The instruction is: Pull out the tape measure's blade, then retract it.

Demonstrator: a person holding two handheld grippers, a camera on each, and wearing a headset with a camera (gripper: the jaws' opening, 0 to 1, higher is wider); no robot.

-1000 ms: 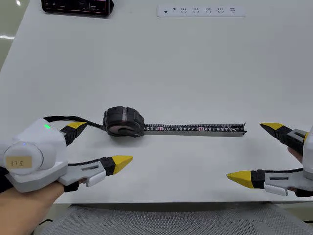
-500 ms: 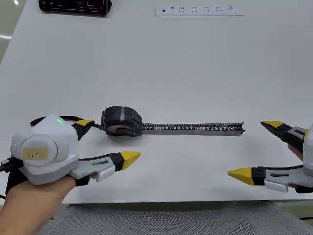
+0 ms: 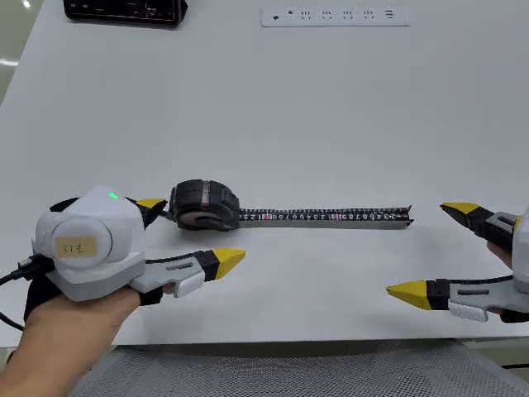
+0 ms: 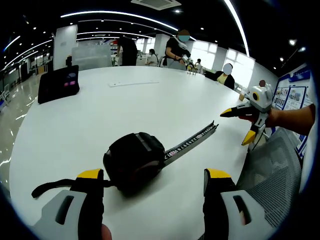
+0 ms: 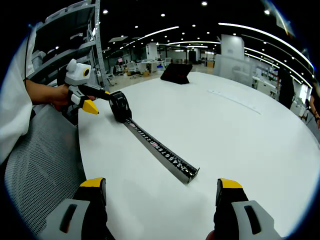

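- two grippers, each held in a hand, low over a white tabletop (image 3: 289, 107).
- tape measure (image 3: 205, 205): black, lying on its side, left of centre on the tabletop.
- blade (image 3: 326, 217): drawn out flat to the right, numbers up. its hooked tip (image 3: 409, 217) rests on the tabletop.
- left gripper (image 3: 197, 230): jaws spread wide, grasping nothing. the far jaw tip is just beside the tape measure's left end; contact or not, cannot tell. the near jaw is apart from it, on the side toward the person.
- left gripper view: the case (image 4: 134, 161) sits ahead, between the two yellow-tipped jaws. a black strap (image 4: 50, 186) trails from it toward the left jaw.
- right gripper (image 3: 423, 248): jaws released, wide, empty. the hooked tip lies near the far jaw, apart from both jaws.
- right gripper view: the blade end lies ahead, between the jaws, untouched.
- far edge of tabletop: white power strip (image 3: 334, 16); dark device (image 3: 124, 10) to its left.
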